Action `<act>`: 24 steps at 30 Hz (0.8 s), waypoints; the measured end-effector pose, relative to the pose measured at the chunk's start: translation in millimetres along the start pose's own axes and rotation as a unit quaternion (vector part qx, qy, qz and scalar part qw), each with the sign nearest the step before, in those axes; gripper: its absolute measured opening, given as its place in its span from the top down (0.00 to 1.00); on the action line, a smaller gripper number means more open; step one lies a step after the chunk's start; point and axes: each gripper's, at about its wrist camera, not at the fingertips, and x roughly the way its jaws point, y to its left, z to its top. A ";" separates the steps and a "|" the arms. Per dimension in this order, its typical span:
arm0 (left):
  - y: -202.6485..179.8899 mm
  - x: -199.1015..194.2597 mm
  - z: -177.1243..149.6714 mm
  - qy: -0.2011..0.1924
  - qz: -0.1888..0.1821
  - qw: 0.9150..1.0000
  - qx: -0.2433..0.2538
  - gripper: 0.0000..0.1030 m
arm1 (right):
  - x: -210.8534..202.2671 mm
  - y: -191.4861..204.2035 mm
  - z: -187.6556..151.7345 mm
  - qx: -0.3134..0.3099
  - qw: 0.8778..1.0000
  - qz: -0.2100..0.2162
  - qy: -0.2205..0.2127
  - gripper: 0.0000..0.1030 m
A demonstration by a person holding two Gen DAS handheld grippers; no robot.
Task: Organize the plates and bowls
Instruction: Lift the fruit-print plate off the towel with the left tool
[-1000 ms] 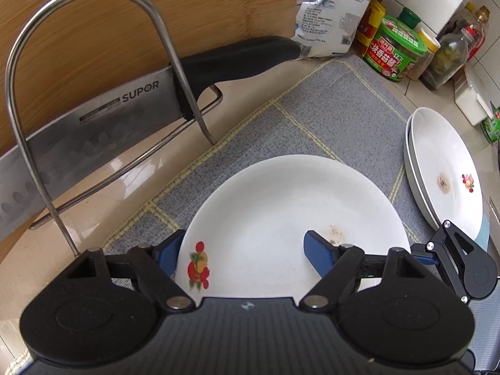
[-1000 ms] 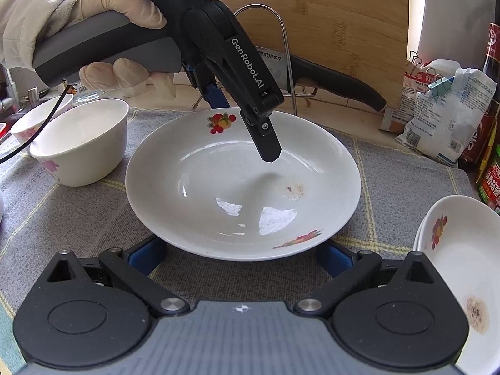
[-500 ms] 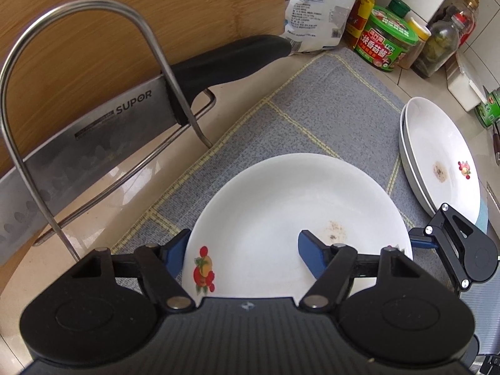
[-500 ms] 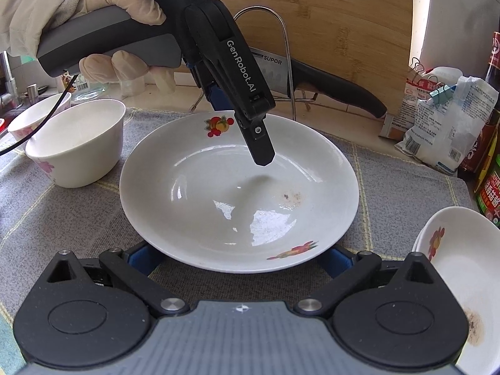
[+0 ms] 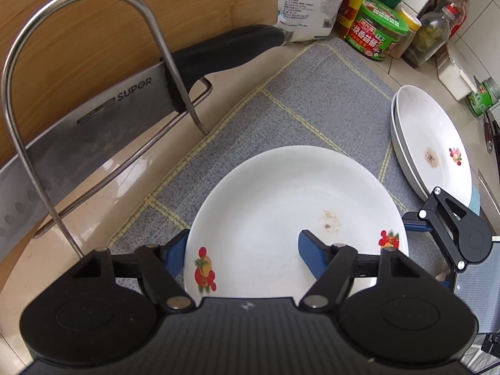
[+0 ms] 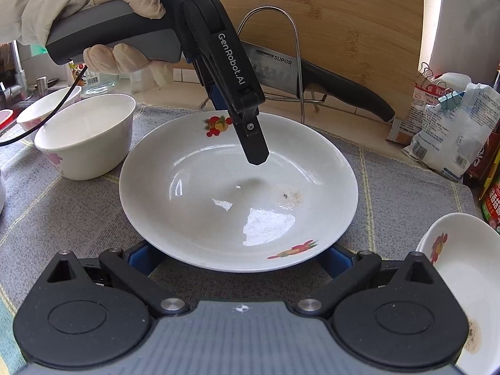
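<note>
Plate [image 5: 281, 206]: on the grey mat [image 5: 312, 100], rim clamped between the jaws of the left gripper [image 5: 240, 250], one finger inside, one outside.
Right gripper [image 6: 240, 259]: jaws spread wide, straddling the plate's near edge, grasping nothing.
Slip risk: glossy rim, single-edge pinch; could tilt and slide out on lifting.
Knock risk: bowl [image 6: 84, 134] just beside; stacked plates [image 5: 431, 143] near.
Hidden: outer left finger behind the rim; contact beneath the plate unseen; stack cut off by the frame.
</note>
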 end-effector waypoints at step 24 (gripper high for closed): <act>-6.6 6.0 5.5 0.025 -0.009 0.998 0.062 0.26 | 2.5 -1.5 2.7 0.010 1.000 0.005 0.005 0.00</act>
